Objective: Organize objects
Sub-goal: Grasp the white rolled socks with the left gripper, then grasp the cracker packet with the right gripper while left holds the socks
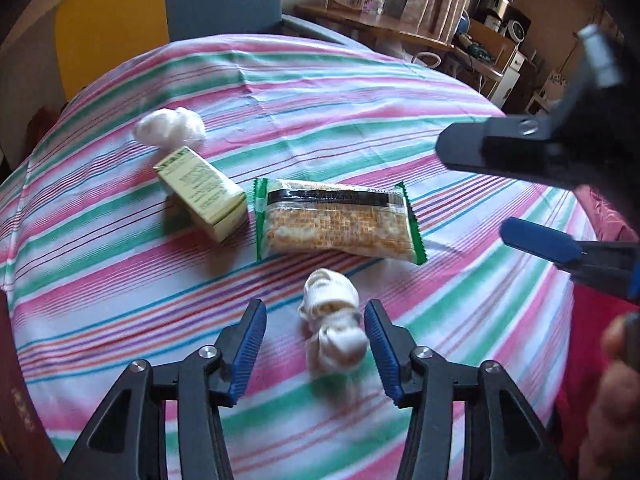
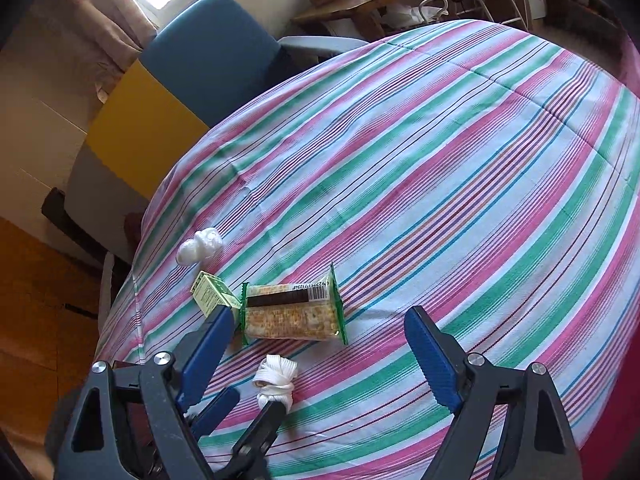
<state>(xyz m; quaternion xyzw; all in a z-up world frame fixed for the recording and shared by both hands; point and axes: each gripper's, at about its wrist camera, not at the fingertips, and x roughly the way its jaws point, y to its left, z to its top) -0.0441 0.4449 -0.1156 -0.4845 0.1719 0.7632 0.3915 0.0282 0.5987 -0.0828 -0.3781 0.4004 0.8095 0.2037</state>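
On the striped tablecloth (image 1: 400, 100) lie a small yellow-green box (image 1: 200, 192) (image 2: 210, 294), a green-edged snack pack (image 1: 336, 220) (image 2: 290, 312), and a crumpled white wad (image 1: 170, 128) (image 2: 200, 246) beyond the box. A second white knotted wad (image 1: 332, 320) (image 2: 276, 378) sits nearest me, between the blue pads of my left gripper (image 1: 314, 348) (image 2: 250, 404). The right-hand pad is close beside it, the left-hand pad stands clear, and neither presses on it. My right gripper (image 2: 320, 354) (image 1: 480, 192) hovers open to the right of the snack pack, holding nothing.
A blue chair (image 2: 212, 48) and a yellow panel (image 2: 140, 132) stand behind the round table's far edge. Beyond them is a wooden shelf (image 1: 360, 20) with boxes. A dark red object (image 1: 16, 400) lies at the left edge. A hand (image 1: 616, 360) shows at the right.
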